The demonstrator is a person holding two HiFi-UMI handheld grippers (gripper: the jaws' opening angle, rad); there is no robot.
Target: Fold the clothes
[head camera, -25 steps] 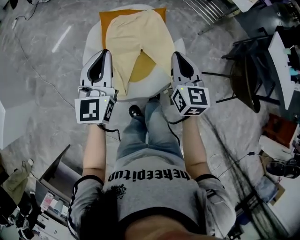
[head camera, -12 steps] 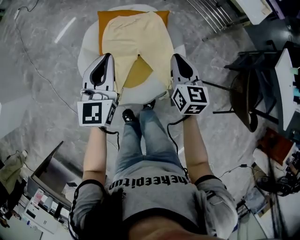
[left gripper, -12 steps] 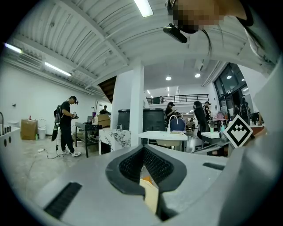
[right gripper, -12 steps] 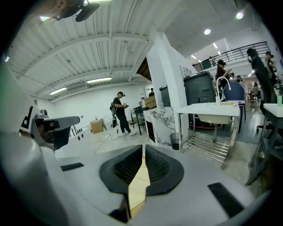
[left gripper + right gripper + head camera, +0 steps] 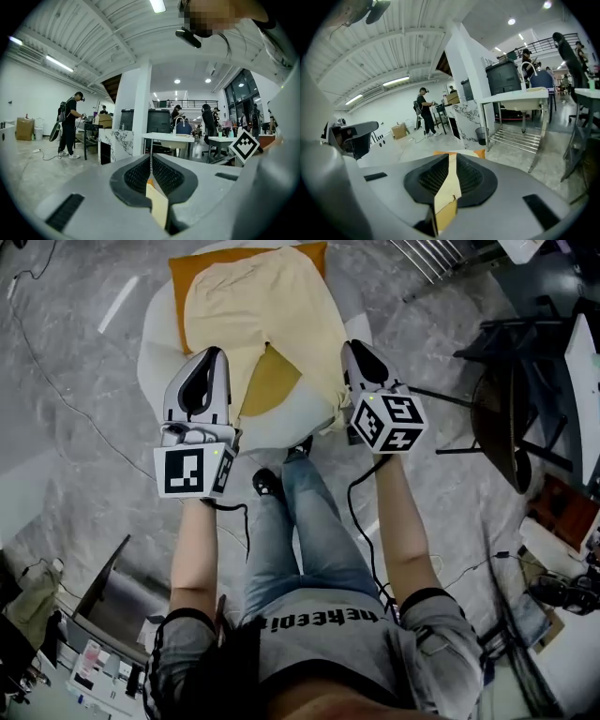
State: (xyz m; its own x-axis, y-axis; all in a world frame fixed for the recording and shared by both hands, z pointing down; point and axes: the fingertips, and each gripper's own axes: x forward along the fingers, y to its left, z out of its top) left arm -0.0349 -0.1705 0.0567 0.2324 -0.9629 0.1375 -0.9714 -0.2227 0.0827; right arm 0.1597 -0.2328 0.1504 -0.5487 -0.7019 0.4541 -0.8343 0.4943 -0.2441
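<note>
A pale yellow garment [image 5: 253,306] with two legs lies spread over an orange mat [image 5: 272,381] on a round white table [image 5: 155,357]. My left gripper [image 5: 212,354] is at the end of the left leg and is shut on it; a strip of the yellow cloth [image 5: 157,206] is pinched between its pads. My right gripper [image 5: 352,347] is at the end of the right leg. Its jaws have just been opening a little, and the yellow cloth [image 5: 449,187] still fills the narrow gap between the pads.
The person's legs and dark shoes [image 5: 267,482] stand just below the table's near rim. A black chair [image 5: 506,418] is at the right, a metal rack [image 5: 431,259] at the top right. Cables trail on the marble floor. A grey case [image 5: 112,587] sits lower left.
Both grippers have come down toward the table's near rim, carrying the two leg ends with them. The table and garment now sit further left in the head view.
</note>
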